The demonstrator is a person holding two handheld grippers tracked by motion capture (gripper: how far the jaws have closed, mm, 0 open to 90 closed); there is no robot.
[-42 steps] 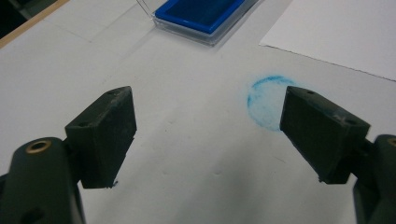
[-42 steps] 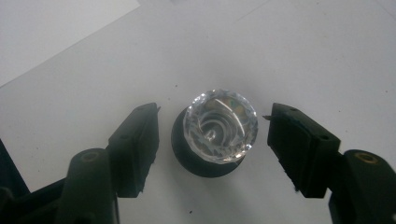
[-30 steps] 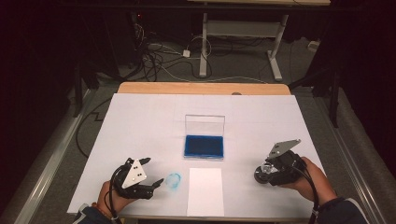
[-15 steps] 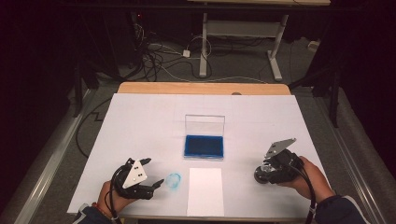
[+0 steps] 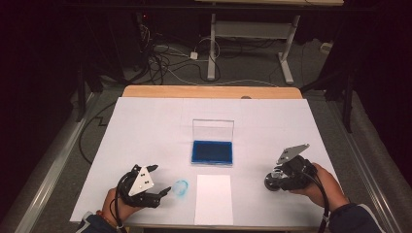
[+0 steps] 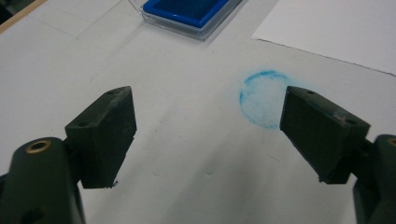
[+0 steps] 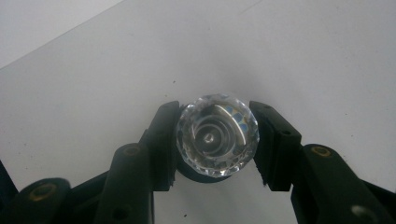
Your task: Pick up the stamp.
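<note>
My right gripper (image 7: pixel 217 136) is shut on a round stamp with a clear faceted knob (image 7: pixel 217 133); its jaws have just been closing and both pads press the knob's sides. In the high view the right gripper (image 5: pixel 273 182) sits low at the table's right front with the stamp (image 5: pixel 271 184) at its tip. My left gripper (image 6: pixel 210 130) stands open over the white cover with nothing between its jaws, and a round blue ink smudge (image 6: pixel 261 100) lies just inside its right jaw. In the high view the left gripper (image 5: pixel 161 178) is at the left front, next to the smudge (image 5: pixel 180 188).
An open blue ink pad (image 5: pixel 212 151) with its clear lid raised stands mid-table, also the ink pad (image 6: pixel 187 9) at the top of the left gripper view. A white paper sheet (image 5: pixel 214 199) lies in front of it. White cover (image 5: pixel 145 126) spreads over the wooden table.
The right gripper's jaws have closed in on the stamp. Neither hand has shifted, and the left gripper looks the same.
</note>
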